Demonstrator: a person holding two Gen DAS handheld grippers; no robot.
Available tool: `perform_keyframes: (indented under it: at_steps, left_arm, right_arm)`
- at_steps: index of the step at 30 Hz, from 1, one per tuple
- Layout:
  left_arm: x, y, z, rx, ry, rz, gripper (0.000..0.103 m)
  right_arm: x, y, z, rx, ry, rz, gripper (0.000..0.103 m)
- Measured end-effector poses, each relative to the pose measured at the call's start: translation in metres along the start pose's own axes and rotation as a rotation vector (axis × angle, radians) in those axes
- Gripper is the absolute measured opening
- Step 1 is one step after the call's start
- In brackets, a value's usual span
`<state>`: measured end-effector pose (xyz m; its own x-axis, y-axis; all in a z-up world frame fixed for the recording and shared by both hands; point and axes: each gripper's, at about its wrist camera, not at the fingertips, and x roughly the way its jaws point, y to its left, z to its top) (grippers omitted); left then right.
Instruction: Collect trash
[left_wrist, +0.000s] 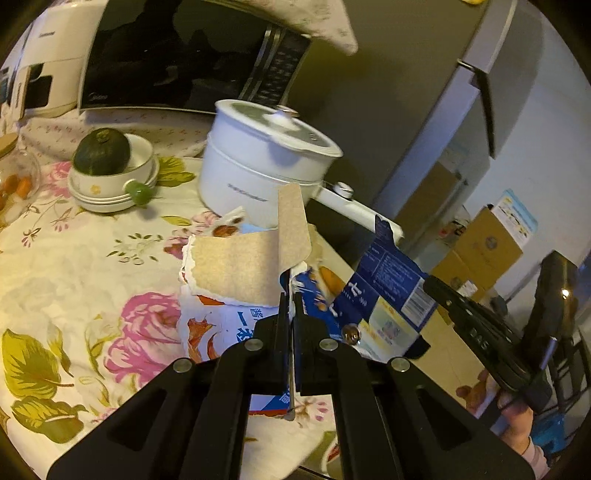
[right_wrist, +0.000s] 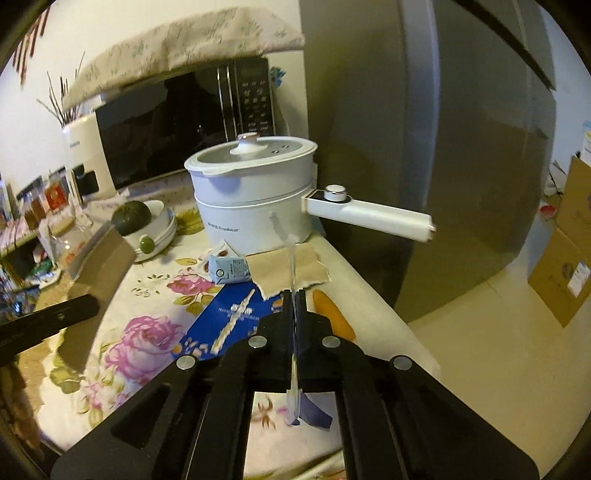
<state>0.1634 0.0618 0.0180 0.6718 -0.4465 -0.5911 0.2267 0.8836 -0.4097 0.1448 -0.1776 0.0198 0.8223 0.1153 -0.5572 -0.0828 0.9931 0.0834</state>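
- While both grippers were busy at the table's near corner, the big grey fridge stood right behind it and the black microwave sat at the back under a cloth.
- Across the flowered tablecloth nothing looked bagged or binned; no bin showed in either view, so collecting seemed, by my reading, at its pick-up stage.
- Up by the fridge sat the white electric pot, lid on, its handle reaching out past the table edge.
- Beside it, stacked bowls carried a dark green squash, clearly not rubbish.
- And the left gripper was pressed together, pinching a torn cardboard piece, brown side up, lifted above the cloth!
- Over to the right gripper, fingers closed tight on a torn blue carton piece, held up just off the table corner.
- Left on the cloth lay more scraps: a flat blue carton panel, a torn brown scrap, and a small pale-blue carton near the pot.
- Two pieces in hand, then, and at least three to go, plus wherever they must be dropped.
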Motion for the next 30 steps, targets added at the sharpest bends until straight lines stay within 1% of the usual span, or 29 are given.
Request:
perform_keyframes:
  at_steps: [8, 13, 20, 27, 30]
  left_arm:
    - [-0.01, -0.039, -0.018, 0.074, 0.02, -0.083, 0.001]
    - [-0.008, -0.061, -0.037, 0.109, 0.063, -0.134, 0.001]
    - [0.009, -0.091, -0.07, 0.154, 0.147, -0.183, 0.001]
    - [0.027, -0.118, -0.098, 0.188, 0.226, -0.225, 0.001]
    - [0.033, -0.129, -0.109, 0.199, 0.253, -0.246, 0.001]
  right_arm:
    - [-0.065, -0.024, -0.044, 0.064, -0.004, 0.002, 0.0]
    - [-0.09, -0.04, -0.076, 0.108, 0.037, -0.014, 0.0]
    - [-0.113, -0.063, -0.122, 0.193, 0.091, -0.044, 0.0]
    - [-0.113, -0.083, -0.144, 0.25, 0.121, -0.061, 0.001]
    - [-0.111, -0.093, -0.151, 0.278, 0.141, -0.076, 0.006]
